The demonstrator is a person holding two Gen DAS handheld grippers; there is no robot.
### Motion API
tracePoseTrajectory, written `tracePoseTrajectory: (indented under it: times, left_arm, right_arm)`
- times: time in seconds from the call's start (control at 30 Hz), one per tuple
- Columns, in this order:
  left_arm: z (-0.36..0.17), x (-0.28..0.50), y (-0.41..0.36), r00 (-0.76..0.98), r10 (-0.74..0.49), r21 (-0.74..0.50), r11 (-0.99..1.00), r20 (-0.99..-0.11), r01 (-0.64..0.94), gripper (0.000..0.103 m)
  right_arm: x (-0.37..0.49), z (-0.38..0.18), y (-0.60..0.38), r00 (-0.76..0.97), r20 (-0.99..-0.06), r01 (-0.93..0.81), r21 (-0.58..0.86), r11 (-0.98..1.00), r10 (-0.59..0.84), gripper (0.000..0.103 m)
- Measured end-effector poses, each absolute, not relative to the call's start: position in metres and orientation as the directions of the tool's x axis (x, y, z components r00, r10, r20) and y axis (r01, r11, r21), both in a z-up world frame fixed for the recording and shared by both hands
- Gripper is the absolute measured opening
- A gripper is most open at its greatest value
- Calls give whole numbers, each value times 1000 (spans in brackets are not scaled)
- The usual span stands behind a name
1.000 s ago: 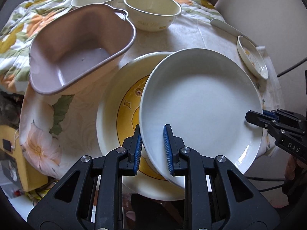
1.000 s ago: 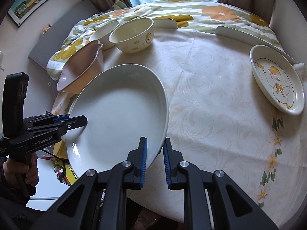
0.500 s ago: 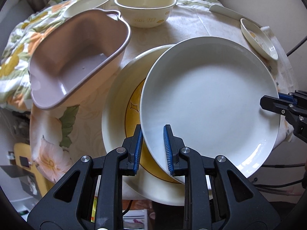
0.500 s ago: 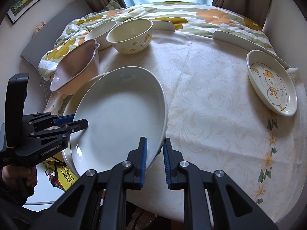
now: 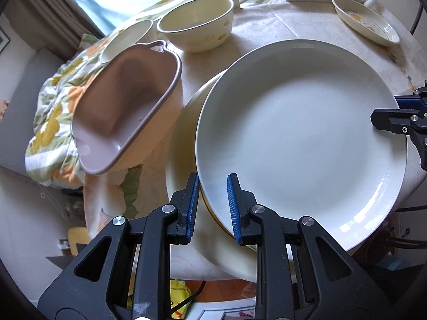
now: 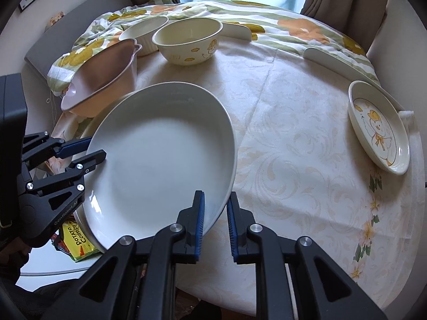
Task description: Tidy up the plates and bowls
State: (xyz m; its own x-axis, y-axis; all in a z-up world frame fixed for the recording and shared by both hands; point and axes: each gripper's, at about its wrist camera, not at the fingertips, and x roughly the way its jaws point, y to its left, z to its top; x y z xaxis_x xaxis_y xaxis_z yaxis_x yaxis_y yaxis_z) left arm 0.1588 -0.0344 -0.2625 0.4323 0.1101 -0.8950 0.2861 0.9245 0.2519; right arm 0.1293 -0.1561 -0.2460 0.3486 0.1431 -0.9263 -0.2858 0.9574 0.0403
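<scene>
The large plain white ceramic plate (image 5: 299, 138) is gripped from two sides at once — the left gripper (image 5: 213, 208) has its jaws narrowed onto the near-left rim, and the right gripper (image 6: 215, 224) is clamped the same way on the opposite edge. A plate this wide and shallow would likely tip or slip if pinched at one point only, so sharing the load across two rim grips looks like the reason for the hold.

The plate hangs just above a larger cream plate with a yellow picture (image 5: 184, 144) that lies at the near edge of the round table (image 6: 293, 138), almost covering it; whether the two already touch I cannot tell. Stacking plate on plate seems to be the step in hand.

The bowls are gathered at the far left: a pinkish-brown plastic bowl with a small handle (image 5: 125, 106), a cream bowl with a duck print (image 6: 188, 40), and a white dish (image 6: 145, 30) behind it. A small oval duck-patterned plate (image 6: 379, 130) sits well apart on the right — probably the next thing to join the stack.
</scene>
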Motion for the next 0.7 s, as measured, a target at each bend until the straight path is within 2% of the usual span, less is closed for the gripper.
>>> tracePoseTrajectory:
  times: [0.7]
  left_arm:
    - [-261, 145, -34, 454, 171, 322, 904, -875, 280, 19]
  right_arm:
    - [123, -250, -130, 390, -921, -307, -126, 943, 3, 16]
